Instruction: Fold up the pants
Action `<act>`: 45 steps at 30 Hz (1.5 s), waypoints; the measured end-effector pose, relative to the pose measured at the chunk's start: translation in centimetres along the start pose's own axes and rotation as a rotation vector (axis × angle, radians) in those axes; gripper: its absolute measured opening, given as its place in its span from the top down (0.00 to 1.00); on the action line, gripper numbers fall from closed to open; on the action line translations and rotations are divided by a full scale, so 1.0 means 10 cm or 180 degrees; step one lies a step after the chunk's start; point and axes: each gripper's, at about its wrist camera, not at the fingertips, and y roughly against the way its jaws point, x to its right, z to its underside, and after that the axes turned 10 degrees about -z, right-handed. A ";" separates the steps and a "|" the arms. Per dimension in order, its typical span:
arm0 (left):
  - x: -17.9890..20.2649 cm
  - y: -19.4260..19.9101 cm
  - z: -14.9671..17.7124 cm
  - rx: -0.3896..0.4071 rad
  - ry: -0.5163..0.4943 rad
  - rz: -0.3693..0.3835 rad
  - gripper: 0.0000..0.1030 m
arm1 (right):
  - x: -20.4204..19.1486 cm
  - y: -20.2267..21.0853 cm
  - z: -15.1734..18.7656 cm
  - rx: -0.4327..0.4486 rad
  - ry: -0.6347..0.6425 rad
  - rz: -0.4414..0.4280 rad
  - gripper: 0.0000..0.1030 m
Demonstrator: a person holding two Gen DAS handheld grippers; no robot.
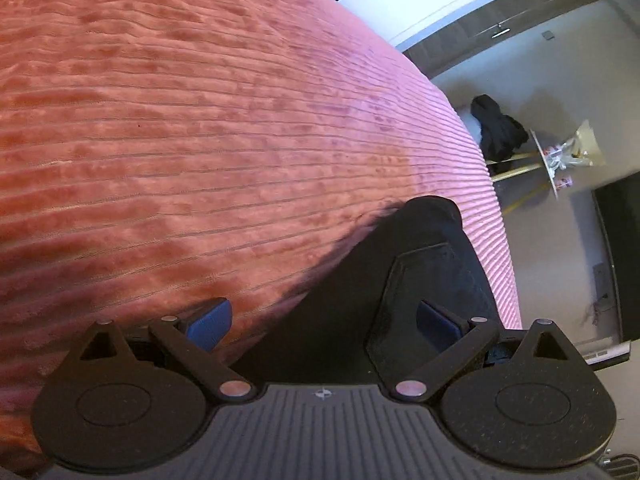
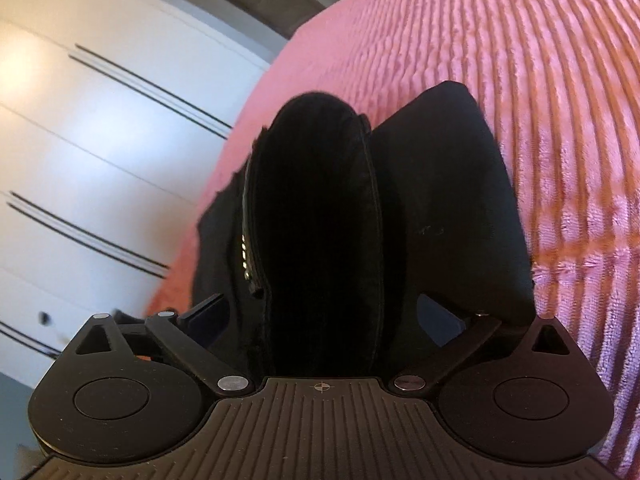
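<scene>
The black pants (image 1: 404,280) lie on a pink ribbed bedspread (image 1: 200,120); a back pocket shows in the left wrist view. My left gripper (image 1: 324,320) is open, its blue pads wide apart, over the edge of the pants. In the right wrist view the pants (image 2: 320,208) are bunched in folds, with a zipper at the left. My right gripper (image 2: 324,320) is open, with pant fabric lying between its spread fingers. The bedspread (image 2: 540,80) lies to the right.
White wardrobe doors (image 2: 100,140) stand beside the bed's edge. In the left wrist view a dark garment (image 1: 498,128) hangs on a chair past the bed, next to a small round table (image 1: 548,160) with items, and a dark screen (image 1: 620,256).
</scene>
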 end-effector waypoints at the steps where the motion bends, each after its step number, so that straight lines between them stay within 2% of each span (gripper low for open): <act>1: -0.02 -0.01 0.00 -0.0003 0.0017 0.0026 0.04 | -0.03 0.00 0.01 -0.0002 0.0010 0.0022 0.00; 6: -0.09 0.01 0.00 -0.0007 0.0134 0.0098 0.04 | -0.15 -0.10 0.03 -0.0066 0.0113 0.0136 0.04; 9: -0.06 0.01 0.01 0.0002 0.0088 0.0087 0.04 | -0.27 -0.21 0.06 -0.0177 0.0248 0.0219 0.05; 10: -0.05 0.01 0.01 0.0000 0.0070 0.0088 0.04 | -0.29 -0.23 0.06 -0.0207 0.0261 0.0222 0.07; 11: -0.05 0.01 0.01 0.0000 0.0068 0.0091 0.04 | -0.30 -0.25 0.07 -0.0235 0.0258 0.0200 0.13; 13: -0.07 0.00 0.00 -0.0008 0.0096 0.0098 0.04 | -0.33 -0.25 0.07 -0.0235 0.0275 0.0238 0.17; 14: -0.07 0.00 0.00 -0.0018 0.0110 0.0099 0.04 | -0.34 -0.26 0.09 -0.0244 0.0253 0.0215 0.26; 15: -0.08 -0.01 0.00 -0.0025 0.0117 0.0103 0.04 | -0.31 -0.32 0.08 -0.0251 0.0157 0.0150 0.31; 18: -0.05 -0.04 0.00 -0.0023 0.0064 0.0099 0.04 | -0.18 -0.38 0.05 -0.0226 -0.0071 -0.0011 0.30; 21: -0.02 -0.05 0.02 -0.0031 0.0022 0.0084 0.04 | -0.18 -0.50 0.04 -0.0235 -0.0129 -0.0063 0.30; 22: -0.03 -0.06 0.02 -0.0034 0.0041 0.0090 0.04 | -0.20 -0.54 0.05 -0.0222 -0.0129 -0.0054 0.40; 23: -0.05 -0.06 0.02 -0.0035 0.0074 0.0098 0.04 | -0.23 -0.58 0.07 -0.0206 -0.0110 0.0007 0.54; 26: -0.11 -0.02 0.03 0.0039 0.0209 0.0159 0.04 | -0.44 -0.60 0.14 -0.0057 0.0263 0.0189 0.65; 29: -0.17 0.06 0.03 0.0234 0.0342 0.0170 0.04 | -0.74 -0.53 0.16 0.0105 0.0672 0.0295 0.70; 33: -0.16 0.15 0.06 0.0373 0.0296 0.0193 0.04 | -1.04 -0.30 0.14 0.0475 0.1049 0.0267 0.72; 38: -0.11 0.17 0.06 0.0377 0.0198 0.0178 0.04 | -1.02 0.01 0.11 0.0748 0.1086 0.0365 0.72; 40: -0.09 0.16 0.06 0.0347 0.0155 0.0176 0.04 | -0.88 0.12 0.13 0.0790 0.1074 0.0536 0.72; 42: -0.07 0.12 0.05 0.0275 0.0104 0.0161 0.04 | -0.72 0.06 0.16 0.0765 0.1118 0.0871 0.70; 45: -0.03 0.07 0.04 0.0205 0.0018 0.0111 0.04 | -0.37 -0.01 0.10 0.0566 0.0768 0.1416 0.57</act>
